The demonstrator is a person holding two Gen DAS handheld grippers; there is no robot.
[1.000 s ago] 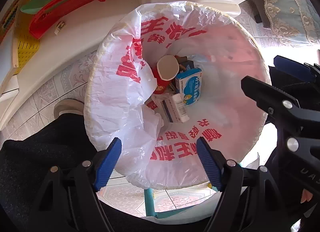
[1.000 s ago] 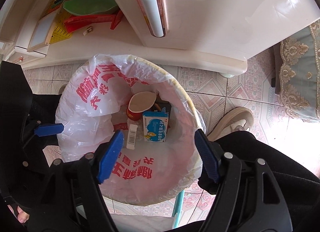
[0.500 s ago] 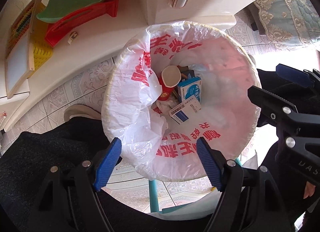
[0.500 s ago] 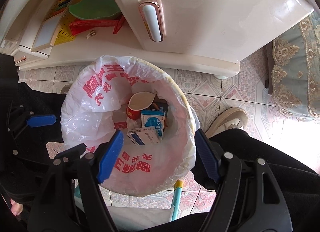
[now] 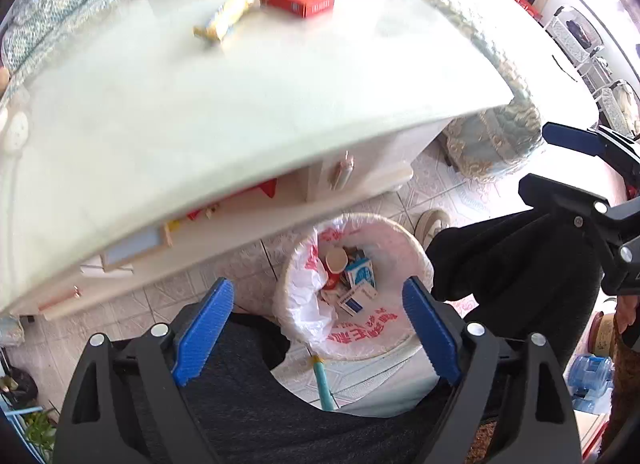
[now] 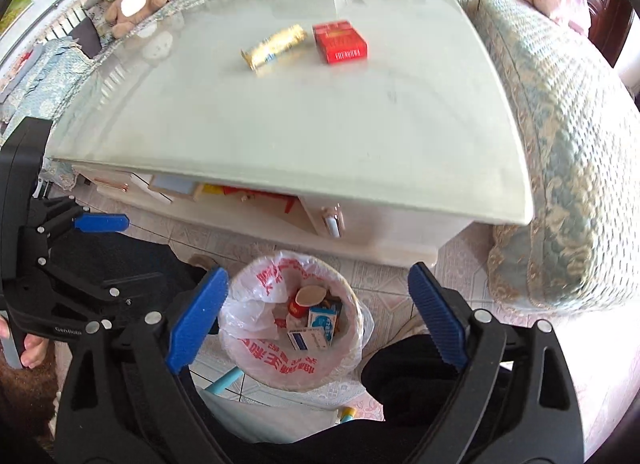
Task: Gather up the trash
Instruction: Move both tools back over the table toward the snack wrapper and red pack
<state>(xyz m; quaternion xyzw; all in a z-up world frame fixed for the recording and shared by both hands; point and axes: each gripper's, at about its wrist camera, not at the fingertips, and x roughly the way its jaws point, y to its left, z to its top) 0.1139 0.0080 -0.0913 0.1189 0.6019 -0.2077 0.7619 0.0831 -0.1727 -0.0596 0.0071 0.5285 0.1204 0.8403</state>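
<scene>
On the glass tabletop [image 6: 304, 136], two trash items lie side by side, just apart: a yellow snack wrapper [image 6: 275, 46] and a red box [image 6: 339, 42]. Wrapper's long axis runs diagonally, near end toward lower left, far end toward the box. Box lies flat, long axis roughly front to back, white print on the near edge too small to read. Below, on the tiled floor, a bin [image 6: 298, 328] lined with a white bag bearing red Chinese characters, unreadable here, holds a paper cup [image 6: 309, 296] and two blue-and-white cartons [image 6: 322, 322]. Left gripper [image 5: 318, 330] and right gripper [image 6: 318, 318]: jaws have just been opening, now wide apart, nothing between the pads.
</scene>
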